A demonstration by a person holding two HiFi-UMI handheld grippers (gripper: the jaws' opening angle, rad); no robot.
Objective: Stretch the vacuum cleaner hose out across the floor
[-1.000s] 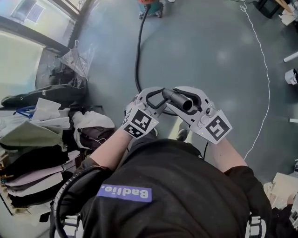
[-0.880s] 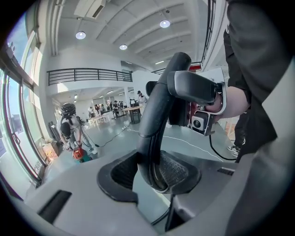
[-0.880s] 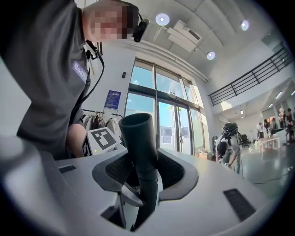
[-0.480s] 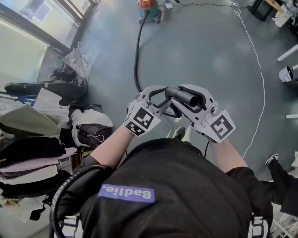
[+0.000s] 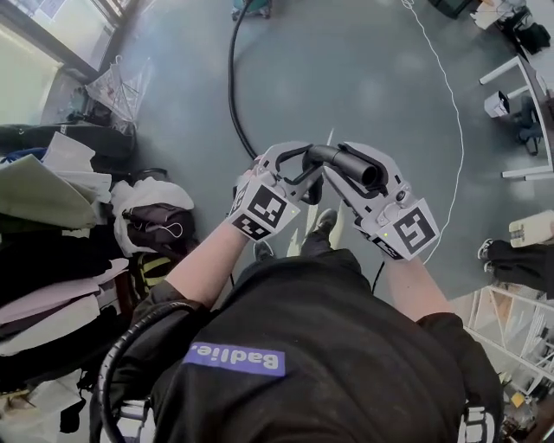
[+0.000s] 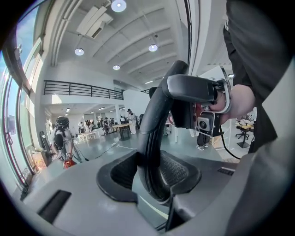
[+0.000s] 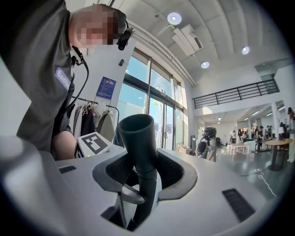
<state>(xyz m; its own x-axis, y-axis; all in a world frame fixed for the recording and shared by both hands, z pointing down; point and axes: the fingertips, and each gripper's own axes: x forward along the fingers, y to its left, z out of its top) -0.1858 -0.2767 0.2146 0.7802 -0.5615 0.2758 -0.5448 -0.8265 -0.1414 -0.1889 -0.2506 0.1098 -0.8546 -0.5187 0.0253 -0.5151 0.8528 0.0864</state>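
Our left gripper point(image 5: 293, 173) is clamped on the hose's curved black plastic handle point(image 5: 305, 154), our right gripper point(image 5: 348, 177) on its smooth round open tube point(image 5: 359, 166). Beyond them the thin hose point(image 5: 232, 95) curves across the glossy grey floor point(image 5: 363, 78) to the vacuum cleaner point(image 5: 251, 9).

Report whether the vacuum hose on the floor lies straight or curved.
Curved. In the head view the hose bows in an arc over the floor from the top edge to its held end.
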